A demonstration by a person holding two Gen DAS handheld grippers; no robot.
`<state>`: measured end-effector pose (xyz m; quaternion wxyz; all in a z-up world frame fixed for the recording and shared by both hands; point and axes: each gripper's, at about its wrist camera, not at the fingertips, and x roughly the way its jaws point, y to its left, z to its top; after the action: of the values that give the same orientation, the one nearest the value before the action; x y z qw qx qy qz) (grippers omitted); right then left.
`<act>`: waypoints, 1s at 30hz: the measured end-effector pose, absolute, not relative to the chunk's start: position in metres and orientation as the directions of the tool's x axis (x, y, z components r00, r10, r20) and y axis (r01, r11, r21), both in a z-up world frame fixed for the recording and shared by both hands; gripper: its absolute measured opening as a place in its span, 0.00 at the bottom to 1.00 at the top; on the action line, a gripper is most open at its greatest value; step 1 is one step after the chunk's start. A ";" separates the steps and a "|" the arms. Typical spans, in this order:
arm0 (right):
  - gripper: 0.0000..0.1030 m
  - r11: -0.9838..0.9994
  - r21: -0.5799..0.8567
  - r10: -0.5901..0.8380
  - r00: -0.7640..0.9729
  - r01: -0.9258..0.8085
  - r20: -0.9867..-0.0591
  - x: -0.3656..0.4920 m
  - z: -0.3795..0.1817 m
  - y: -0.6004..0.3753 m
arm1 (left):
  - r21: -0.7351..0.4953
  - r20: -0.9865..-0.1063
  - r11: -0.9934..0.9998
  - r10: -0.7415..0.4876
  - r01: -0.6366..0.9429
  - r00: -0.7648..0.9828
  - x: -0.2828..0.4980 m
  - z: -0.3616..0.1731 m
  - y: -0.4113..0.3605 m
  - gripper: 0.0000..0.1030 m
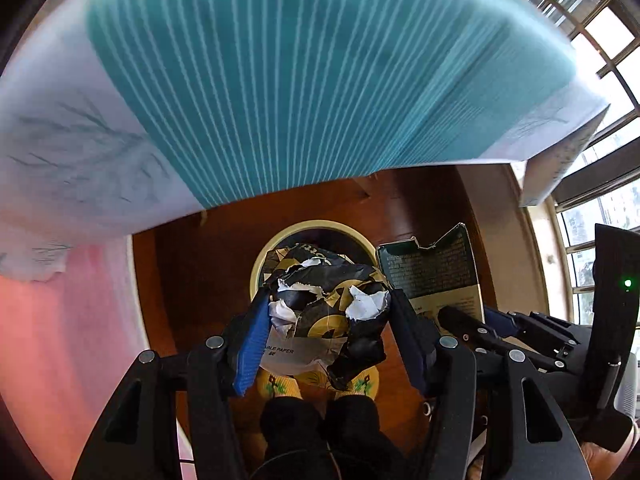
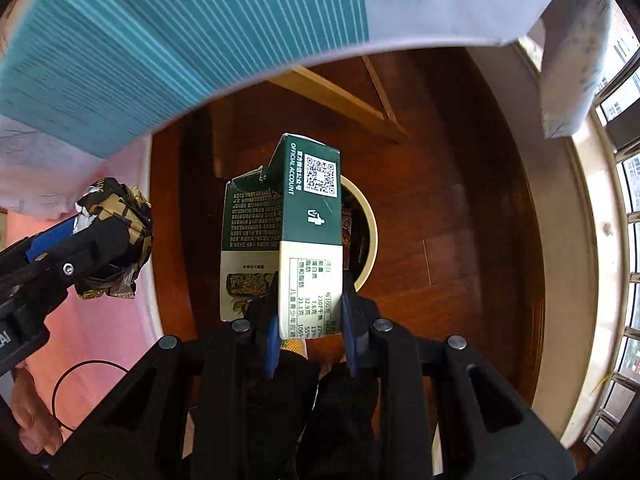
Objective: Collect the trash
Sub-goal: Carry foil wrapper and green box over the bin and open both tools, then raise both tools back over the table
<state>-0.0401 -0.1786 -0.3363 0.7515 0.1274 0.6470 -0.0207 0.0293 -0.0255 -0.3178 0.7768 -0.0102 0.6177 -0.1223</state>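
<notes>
My left gripper (image 1: 328,300) points down and is shut on a crumpled black-and-gold paper wrapper (image 1: 320,320), its blue pads pressing both sides. Straight below it stands a round bin with a cream rim (image 1: 256,268) on the wooden floor. My right gripper (image 2: 311,284) is shut on the pale lower end of a torn-open dark green carton (image 2: 308,200), which hangs over the bin's rim (image 2: 374,232). In the left wrist view the carton (image 1: 432,268) is just right of the wrapper. The wrapper (image 2: 116,204) shows at the left of the right wrist view.
A table edge with a teal striped cloth (image 1: 300,80) overhangs the bin's far side. Pink fabric (image 1: 60,320) lies to the left and windows (image 1: 608,240) stand to the right. A person's feet in yellow slippers (image 1: 360,384) are near the bin.
</notes>
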 end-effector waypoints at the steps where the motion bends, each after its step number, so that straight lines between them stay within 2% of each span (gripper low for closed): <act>1: 0.21 0.966 0.161 0.130 0.160 0.201 -0.978 -0.037 -0.347 -0.178 | -0.159 -0.958 0.971 -0.195 0.179 0.210 0.032 -0.331 -0.024 0.57; 7: 0.21 0.966 0.146 0.120 0.132 0.215 -0.984 -0.018 -0.420 -0.175 | -0.140 -0.963 0.973 -0.176 0.181 0.203 0.049 -0.404 -0.020 0.59; 11: 0.22 0.966 0.142 0.120 0.111 0.217 -0.987 -0.010 -0.457 -0.172 | -0.130 -0.972 0.977 -0.159 0.168 0.173 0.056 -0.442 -0.016 0.81; 13: 0.25 0.958 0.162 0.144 0.093 0.237 -0.985 -0.004 -0.470 -0.174 | -0.127 -0.973 0.981 -0.152 0.145 0.175 0.057 -0.456 -0.014 0.86; 14: 0.28 0.953 0.174 0.159 0.079 0.248 -0.984 -0.003 -0.476 -0.174 | -0.126 -0.973 0.983 -0.149 0.136 0.174 0.058 -0.461 -0.011 0.89; 15: 0.37 0.951 0.175 0.162 0.072 0.254 -0.984 -0.005 -0.479 -0.178 | -0.120 -0.974 0.984 -0.142 0.130 0.174 0.056 -0.465 -0.010 0.92; 16: 0.47 0.949 0.177 0.164 0.071 0.260 -0.984 -0.004 -0.483 -0.178 | -0.116 -0.974 0.985 -0.138 0.126 0.178 0.057 -0.467 -0.010 0.93; 18: 0.51 0.948 0.185 0.169 0.082 0.258 -0.982 -0.006 -0.485 -0.178 | -0.111 -0.971 0.987 -0.133 0.118 0.201 0.056 -0.465 -0.008 0.93; 23: 0.51 0.955 0.169 0.151 0.090 0.242 -0.984 -0.011 -0.484 -0.179 | -0.088 -0.965 0.989 -0.115 0.123 0.237 0.047 -0.455 -0.005 0.93; 30: 0.51 0.959 0.162 0.136 0.124 0.234 -0.983 -0.014 -0.454 -0.180 | -0.106 -0.958 0.986 -0.135 0.127 0.252 0.038 -0.424 -0.003 0.93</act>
<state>-0.0139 -0.1797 -0.4539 0.7365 0.1397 0.6610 -0.0333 0.0381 -0.0027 -0.4243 0.7911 -0.0036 0.6061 -0.0828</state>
